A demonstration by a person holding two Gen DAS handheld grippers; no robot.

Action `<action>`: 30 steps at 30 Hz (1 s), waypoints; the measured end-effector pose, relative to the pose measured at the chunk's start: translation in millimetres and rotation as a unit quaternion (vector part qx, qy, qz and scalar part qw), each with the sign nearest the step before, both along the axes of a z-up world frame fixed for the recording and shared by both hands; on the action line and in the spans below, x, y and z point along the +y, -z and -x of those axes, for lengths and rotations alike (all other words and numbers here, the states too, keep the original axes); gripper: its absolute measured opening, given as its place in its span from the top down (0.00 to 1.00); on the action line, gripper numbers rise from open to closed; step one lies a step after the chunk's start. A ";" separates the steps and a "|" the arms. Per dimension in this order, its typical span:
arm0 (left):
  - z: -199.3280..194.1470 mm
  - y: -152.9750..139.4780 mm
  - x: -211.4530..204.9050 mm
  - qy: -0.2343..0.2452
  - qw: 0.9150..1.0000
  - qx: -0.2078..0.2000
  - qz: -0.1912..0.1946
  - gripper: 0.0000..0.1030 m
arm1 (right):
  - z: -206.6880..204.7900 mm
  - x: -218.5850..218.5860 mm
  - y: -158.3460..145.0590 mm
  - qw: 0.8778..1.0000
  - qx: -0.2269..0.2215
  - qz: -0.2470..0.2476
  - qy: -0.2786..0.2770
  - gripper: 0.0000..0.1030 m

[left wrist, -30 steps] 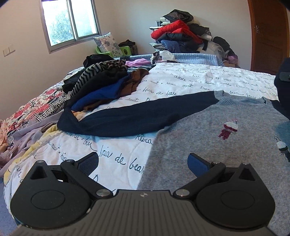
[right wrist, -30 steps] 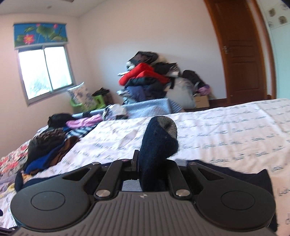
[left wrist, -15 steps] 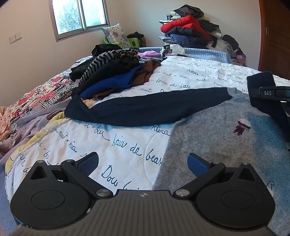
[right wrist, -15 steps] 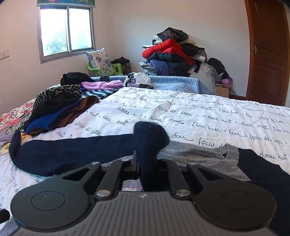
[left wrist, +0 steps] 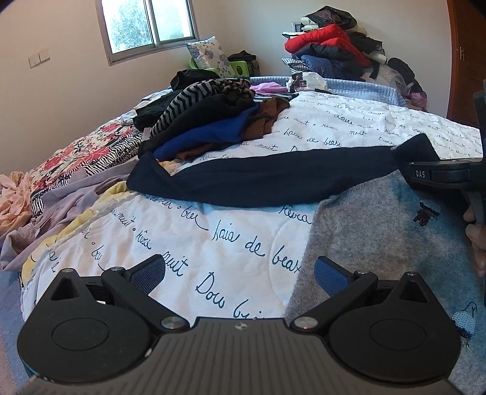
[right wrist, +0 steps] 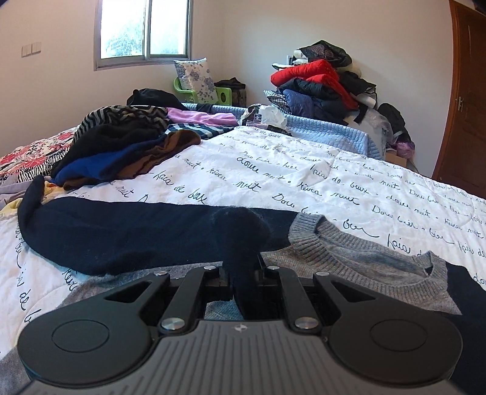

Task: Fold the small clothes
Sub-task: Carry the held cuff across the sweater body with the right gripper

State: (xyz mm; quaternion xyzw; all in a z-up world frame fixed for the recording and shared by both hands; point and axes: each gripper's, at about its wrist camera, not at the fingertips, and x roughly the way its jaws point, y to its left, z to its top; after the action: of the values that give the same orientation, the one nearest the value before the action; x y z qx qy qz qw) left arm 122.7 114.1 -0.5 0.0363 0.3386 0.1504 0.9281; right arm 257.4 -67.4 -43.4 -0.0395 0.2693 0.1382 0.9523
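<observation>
Left view: my left gripper (left wrist: 240, 272), fingers spread and empty, hovers at the grey sweater (left wrist: 379, 243) edge on the bed (left wrist: 197, 231), ready to pin it. Right view: my right gripper (right wrist: 243, 273), fingers clenched on the navy sleeve (right wrist: 240, 231), carries it across the chest for folding.

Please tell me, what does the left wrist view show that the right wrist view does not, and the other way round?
Only the left wrist view shows the open left gripper over the quilt, the embroidered figure on the sweater's grey front, and the right gripper from the side. Only the right wrist view shows the right gripper shut on the navy sleeve cuff, and the grey collar. Both show the other navy sleeve, the clothes pile and the window.
</observation>
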 end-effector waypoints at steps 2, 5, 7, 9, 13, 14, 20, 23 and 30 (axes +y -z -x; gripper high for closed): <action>0.7 0.0 1.7 -0.002 1.000 0.000 0.002 0.00 | -3.7 4.3 2.3 1.000 0.006 0.002 -0.001 0.90; 1.9 0.3 3.9 -0.004 1.000 0.002 0.005 0.00 | -9.0 10.6 9.0 0.999 0.028 0.000 -0.016 0.89; 2.1 0.9 4.8 -0.005 1.000 0.004 0.005 0.00 | -10.9 12.5 14.7 0.998 0.049 -0.009 -0.028 0.86; 2.5 1.3 6.3 -0.006 1.000 0.005 0.006 0.00 | -9.9 11.3 17.8 0.997 0.060 -0.032 -0.038 0.80; 2.1 2.7 9.2 -0.010 1.000 0.007 0.009 0.00 | -10.7 1.8 15.3 0.993 0.074 -0.070 -0.052 0.72; 1.7 3.2 9.7 -0.011 1.000 0.007 0.012 0.00 | -10.7 1.0 14.2 0.994 0.072 -0.068 -0.052 0.72; 2.7 4.3 7.7 -0.005 1.000 0.010 0.017 0.00 | -4.0 8.4 16.2 0.996 0.060 -0.029 -0.053 0.84; 2.9 3.5 8.3 -0.007 1.000 0.008 0.015 0.00 | 1.6 11.8 12.8 0.997 0.042 -0.026 -0.055 0.88; 2.5 4.5 10.3 -0.010 1.000 0.010 0.023 0.00 | 2.3 28.9 7.1 0.997 0.031 -0.026 -0.066 0.88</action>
State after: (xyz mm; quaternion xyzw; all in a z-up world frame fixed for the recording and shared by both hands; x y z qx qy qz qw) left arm 120.2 124.4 -5.0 0.0129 0.3516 0.1510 0.9238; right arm 255.1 -38.5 -50.5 -0.0277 0.2921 0.2086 0.9329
